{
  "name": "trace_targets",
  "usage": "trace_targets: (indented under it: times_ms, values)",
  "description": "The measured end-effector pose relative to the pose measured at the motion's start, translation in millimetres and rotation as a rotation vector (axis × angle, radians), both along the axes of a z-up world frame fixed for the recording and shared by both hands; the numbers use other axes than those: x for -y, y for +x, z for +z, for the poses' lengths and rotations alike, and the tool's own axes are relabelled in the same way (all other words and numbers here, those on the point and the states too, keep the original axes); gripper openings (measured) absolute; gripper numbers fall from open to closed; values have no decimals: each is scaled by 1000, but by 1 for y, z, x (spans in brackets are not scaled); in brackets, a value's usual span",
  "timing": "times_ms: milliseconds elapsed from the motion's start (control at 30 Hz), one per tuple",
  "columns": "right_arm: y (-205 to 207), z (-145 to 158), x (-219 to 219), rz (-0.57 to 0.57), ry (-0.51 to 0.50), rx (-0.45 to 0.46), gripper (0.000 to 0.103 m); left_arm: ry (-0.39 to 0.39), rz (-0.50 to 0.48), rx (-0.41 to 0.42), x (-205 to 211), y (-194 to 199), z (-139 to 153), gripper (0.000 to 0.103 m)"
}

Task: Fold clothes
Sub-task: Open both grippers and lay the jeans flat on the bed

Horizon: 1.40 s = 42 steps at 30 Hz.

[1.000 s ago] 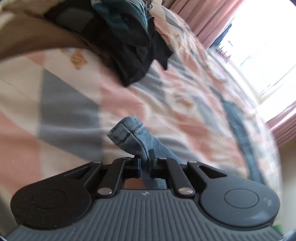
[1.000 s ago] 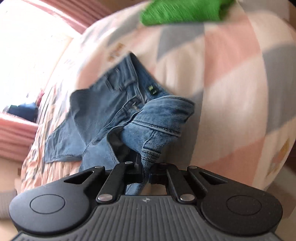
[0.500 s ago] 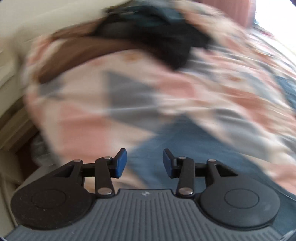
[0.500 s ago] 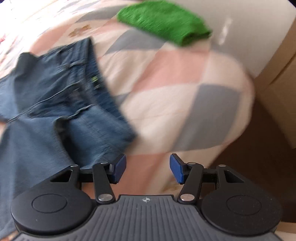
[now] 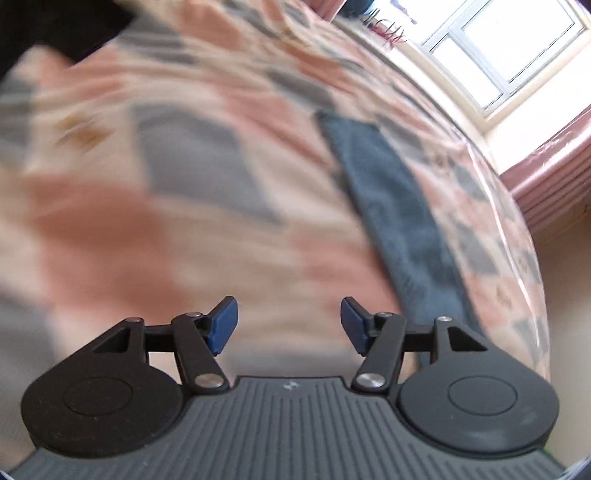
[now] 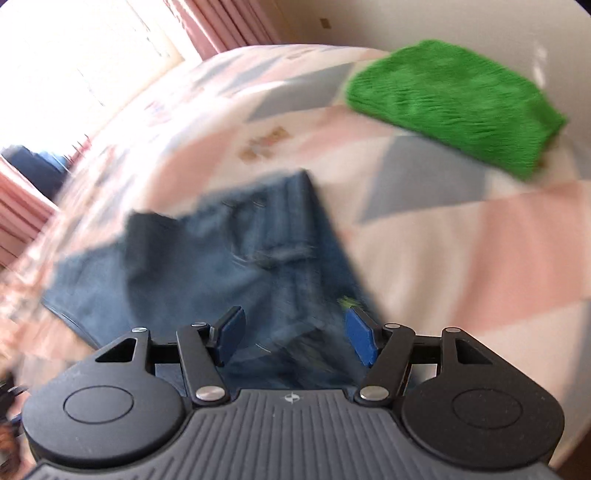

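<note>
both grippers just released, jeans flat on bedspread, green towel beyond

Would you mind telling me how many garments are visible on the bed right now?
3: jeans spread mid-bed, a folded green item near the far corner, and a dark garment cut off at the left view's edge. More may lie out of view.
</note>
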State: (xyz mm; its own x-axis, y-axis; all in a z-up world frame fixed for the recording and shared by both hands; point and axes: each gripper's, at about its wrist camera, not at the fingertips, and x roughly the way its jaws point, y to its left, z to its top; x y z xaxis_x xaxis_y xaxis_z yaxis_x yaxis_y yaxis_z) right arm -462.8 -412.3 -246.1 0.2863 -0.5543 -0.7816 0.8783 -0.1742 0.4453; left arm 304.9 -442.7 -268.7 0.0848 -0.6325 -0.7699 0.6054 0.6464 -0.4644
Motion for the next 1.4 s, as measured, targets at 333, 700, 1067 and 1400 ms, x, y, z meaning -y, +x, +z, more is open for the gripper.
trace_targets:
  times_ms: [333,700,1067,1400]
  values:
    - [189,-82,14,-131,190,872,64,38,75,-10,194,83,-54,66]
    - [307,-169,53,-527,198,1033,55,-2,25,90,239,106,-78,3]
    - [310,-125,67,-246,279,902,7,-224,45,317,-1,151,25,8]
    - [331,-105,82,149,371,690,70,191,225,181,-105,111,-41,7]
